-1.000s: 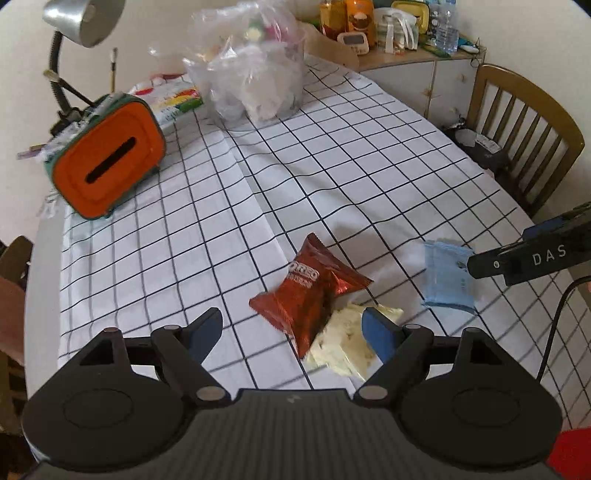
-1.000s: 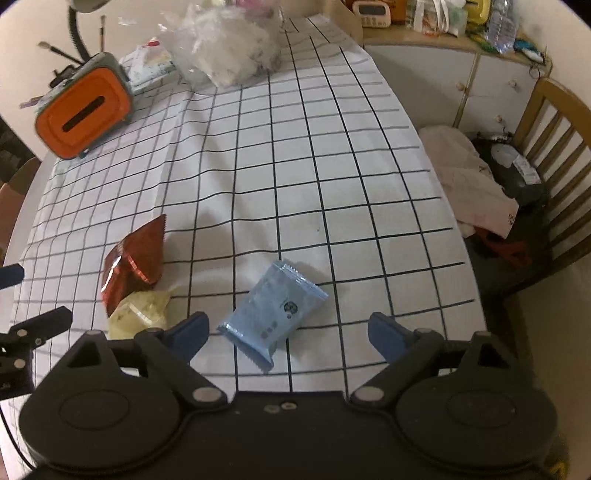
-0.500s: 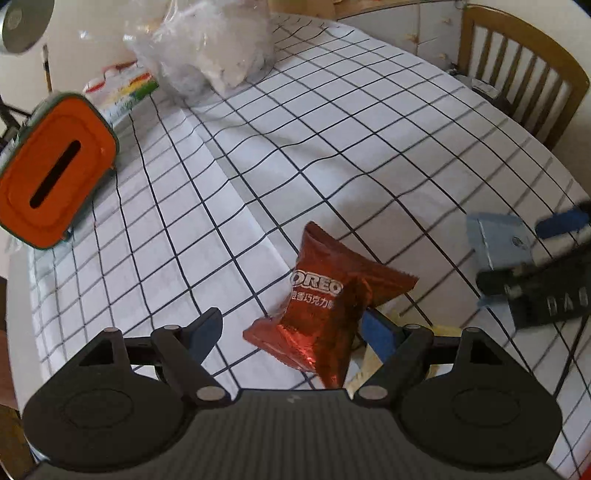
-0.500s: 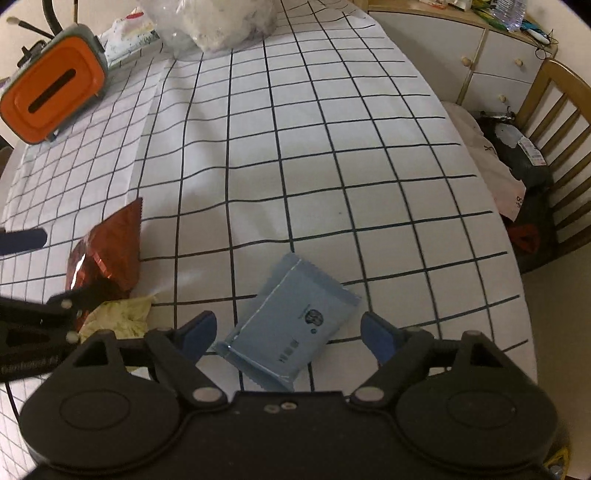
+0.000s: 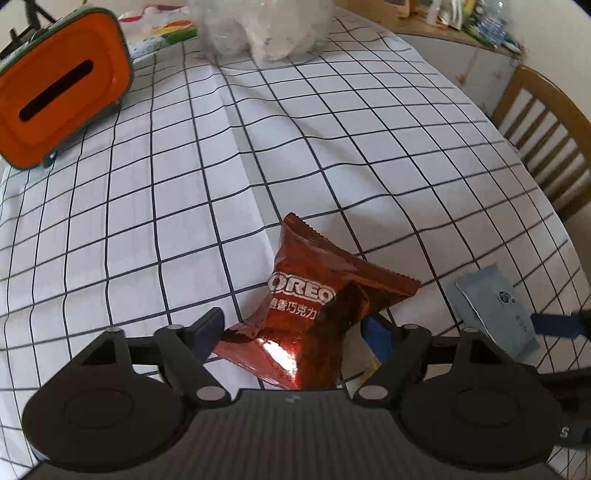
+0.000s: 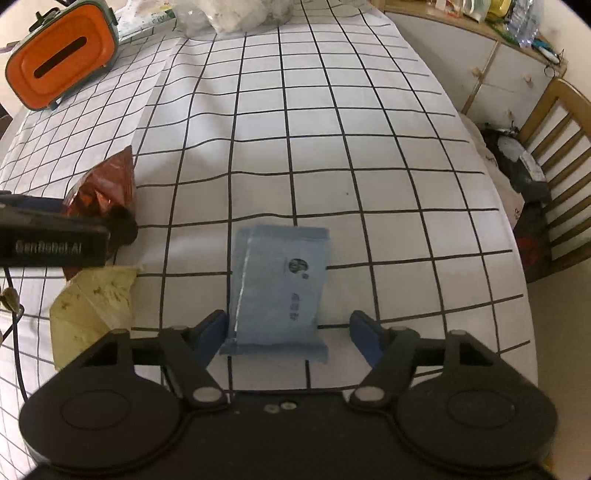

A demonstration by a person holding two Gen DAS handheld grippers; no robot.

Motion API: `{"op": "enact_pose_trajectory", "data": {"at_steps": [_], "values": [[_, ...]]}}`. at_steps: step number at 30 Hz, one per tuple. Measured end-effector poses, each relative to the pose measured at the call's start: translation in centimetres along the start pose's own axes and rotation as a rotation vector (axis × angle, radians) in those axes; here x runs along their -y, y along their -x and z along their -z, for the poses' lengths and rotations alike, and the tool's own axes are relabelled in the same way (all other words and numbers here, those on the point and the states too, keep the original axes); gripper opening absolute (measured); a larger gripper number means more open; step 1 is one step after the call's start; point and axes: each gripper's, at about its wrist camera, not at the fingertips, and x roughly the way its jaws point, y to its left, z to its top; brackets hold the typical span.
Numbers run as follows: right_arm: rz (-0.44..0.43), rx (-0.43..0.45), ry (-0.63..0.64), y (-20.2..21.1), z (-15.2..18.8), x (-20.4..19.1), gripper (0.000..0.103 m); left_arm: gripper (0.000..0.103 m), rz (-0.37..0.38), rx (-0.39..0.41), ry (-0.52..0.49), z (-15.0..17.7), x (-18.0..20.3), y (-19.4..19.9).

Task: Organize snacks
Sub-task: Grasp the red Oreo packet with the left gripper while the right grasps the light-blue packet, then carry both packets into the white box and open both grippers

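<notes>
A red Oreo packet (image 5: 314, 310) lies on the checked tablecloth, its near end between the open fingers of my left gripper (image 5: 291, 332); it also shows in the right wrist view (image 6: 107, 184). A pale blue packet (image 6: 280, 288) lies between the open fingers of my right gripper (image 6: 288, 328), also seen in the left wrist view (image 5: 495, 310). A yellow packet (image 6: 92, 306) lies beside the Oreo packet, mostly hidden in the left wrist view. Neither gripper grips anything.
An orange box with a slot (image 5: 55, 92) stands at the far left. A clear plastic bag of items (image 5: 266, 26) sits at the back. A wooden chair (image 5: 546, 129) stands right of the table. The near table edge is close on the right.
Both grippers have come down and forward: the left now straddles the Oreo packet, the right now straddles the blue packet. Both jaws stay open.
</notes>
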Motion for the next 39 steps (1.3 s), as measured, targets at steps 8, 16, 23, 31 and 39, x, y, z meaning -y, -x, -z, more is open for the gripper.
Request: {"op": "enact_pose_trajectory", "data": {"at_steps": [8,16,23,31,39], "values": [[-0.014,0.037,0.028,0.8,0.5,1.1,0.055,0.063,-0.001,0.025,0.071,0.7,-0.2,0.6],[-0.038,0.052,-0.007,2.2,1.1,3.8,0.055,0.049,0.012,0.03,0.157,1.7,-1.1,1.5],[-0.09,0.062,-0.03,4.0,2.5,5.2,0.054,0.049,0.056,0.051,0.246,2.9,-2.8,4.0],[-0.168,0.055,-0.028,6.2,4.3,5.6,0.054,0.049,0.032,0.03,0.284,5.4,-3.7,7.0],[-0.235,0.077,-0.025,10.3,6.7,6.3,0.054,0.049,0.06,0.041,0.301,8.8,-2.9,11.7]]}}
